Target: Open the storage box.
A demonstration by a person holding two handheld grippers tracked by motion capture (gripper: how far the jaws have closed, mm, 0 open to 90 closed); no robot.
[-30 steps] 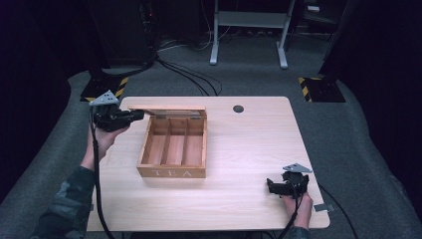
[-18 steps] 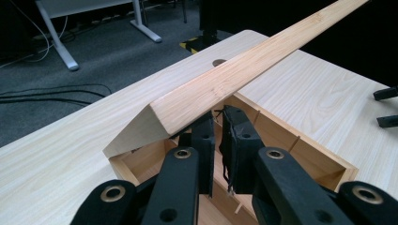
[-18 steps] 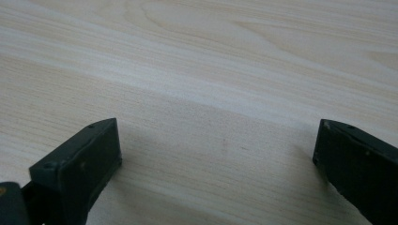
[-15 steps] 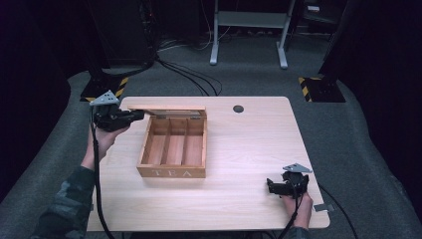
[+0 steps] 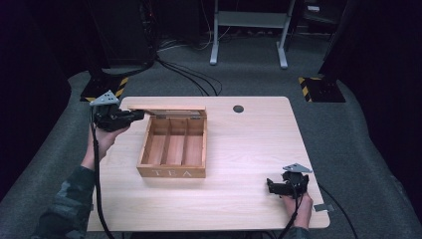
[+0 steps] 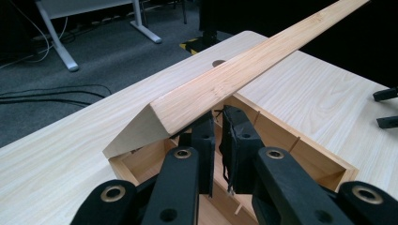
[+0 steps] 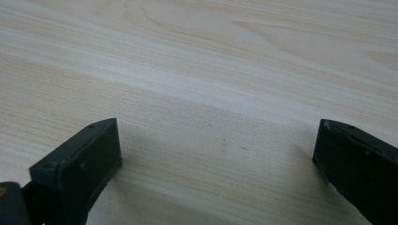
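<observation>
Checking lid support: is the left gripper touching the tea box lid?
Touching. The left gripper view shows the left gripper jaw tips pressed under the lid edge.

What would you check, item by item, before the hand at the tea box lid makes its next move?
1. Left gripper near-shut under the lid: ok; whether the pads pinch the lid edge: cannot tell.
2. Lid raised off the tea box: ok, tilted up at the back.
3. The three compartments free of contents: ok from the high view.
4. Right gripper out of the way: ok, jaws open, near the table's front right corner.
5. Box square and flat on the table: ok.
</observation>
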